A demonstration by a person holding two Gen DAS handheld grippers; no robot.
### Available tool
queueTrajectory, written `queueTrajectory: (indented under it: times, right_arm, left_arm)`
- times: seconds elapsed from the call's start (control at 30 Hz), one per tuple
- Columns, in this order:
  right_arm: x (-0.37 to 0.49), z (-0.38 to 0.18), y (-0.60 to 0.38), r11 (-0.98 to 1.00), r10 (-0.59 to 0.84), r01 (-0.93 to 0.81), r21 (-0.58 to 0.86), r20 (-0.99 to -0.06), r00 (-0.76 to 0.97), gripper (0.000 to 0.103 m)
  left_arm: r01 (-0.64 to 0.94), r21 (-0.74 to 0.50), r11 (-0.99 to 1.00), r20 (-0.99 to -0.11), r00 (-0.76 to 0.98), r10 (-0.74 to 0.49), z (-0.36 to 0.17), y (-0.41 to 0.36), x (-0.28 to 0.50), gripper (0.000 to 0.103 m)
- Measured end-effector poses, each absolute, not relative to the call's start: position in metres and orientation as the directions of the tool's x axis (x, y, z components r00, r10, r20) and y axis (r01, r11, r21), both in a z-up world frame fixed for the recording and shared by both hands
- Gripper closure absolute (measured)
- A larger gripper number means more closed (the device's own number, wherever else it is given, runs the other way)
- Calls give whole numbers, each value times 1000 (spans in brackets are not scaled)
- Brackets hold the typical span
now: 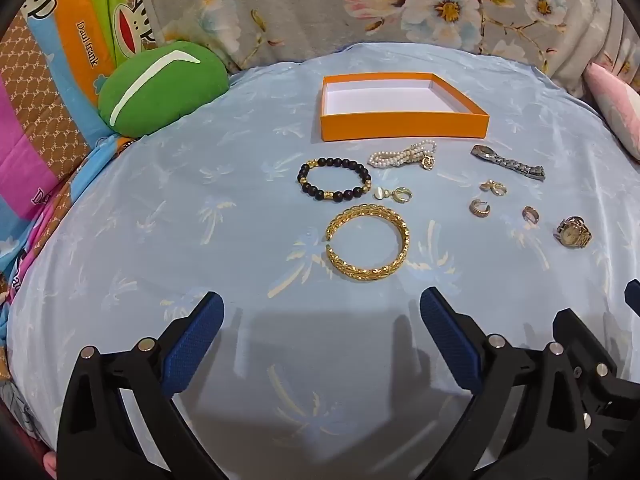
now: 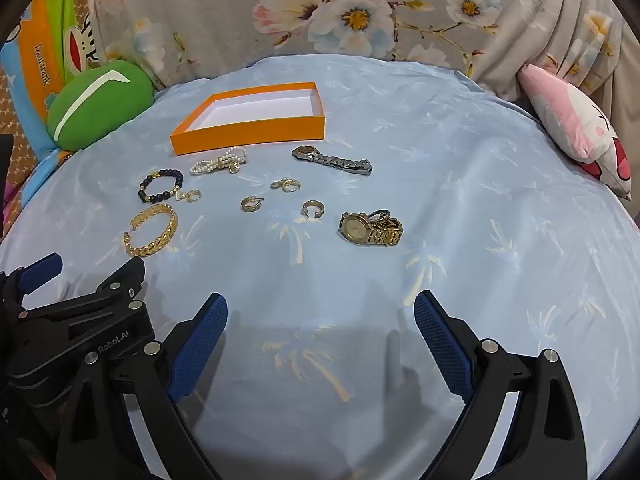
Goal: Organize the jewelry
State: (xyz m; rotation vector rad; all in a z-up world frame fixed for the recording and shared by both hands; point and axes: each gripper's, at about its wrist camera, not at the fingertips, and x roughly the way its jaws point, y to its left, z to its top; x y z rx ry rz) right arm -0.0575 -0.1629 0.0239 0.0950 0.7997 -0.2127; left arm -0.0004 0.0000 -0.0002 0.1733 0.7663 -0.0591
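Note:
An empty orange box [image 1: 404, 128] [image 2: 248, 136] sits at the far side of the light blue cloth. In front of it lie a gold bangle [image 1: 367, 240] [image 2: 151, 231], a black bead bracelet [image 1: 334, 179] [image 2: 160, 186], a pearl bracelet [image 1: 402, 155] [image 2: 219, 164], a silver watch [image 1: 508, 162] [image 2: 332, 159], a gold watch [image 1: 574, 233] [image 2: 370, 228] and several small gold earrings [image 1: 480, 208] [image 2: 252, 203]. My left gripper [image 1: 322, 312] is open and empty, just short of the bangle. My right gripper [image 2: 320, 316] is open and empty, nearer than the gold watch.
A green cushion [image 1: 160, 88] [image 2: 100, 104] lies at the back left. A pink and white cushion [image 2: 576, 128] lies at the right edge. Floral grey fabric [image 1: 360, 4] rises behind the cloth. Colourful cartoon bedding [image 1: 52, 80] is at the left.

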Motion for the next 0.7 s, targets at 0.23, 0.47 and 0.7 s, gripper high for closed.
queueTrajectory:
  times: [0.23, 0.47, 0.7]
  right_arm:
    - [-58, 24, -163, 974, -157, 226, -2, -722, 674, 10]
    - [-58, 27, -161, 974, -161, 227, -5, -722, 673, 10]
    - [-56, 25, -163, 975, -154, 221, 0, -719, 678, 10]
  left_arm:
    - [120, 138, 983, -701, 714, 11, -1, -2, -1, 7]
    - [121, 139, 983, -699, 715, 11, 0, -6, -5, 8]
    - [105, 112, 988, -711, 703, 6, -1, 6, 3, 10]
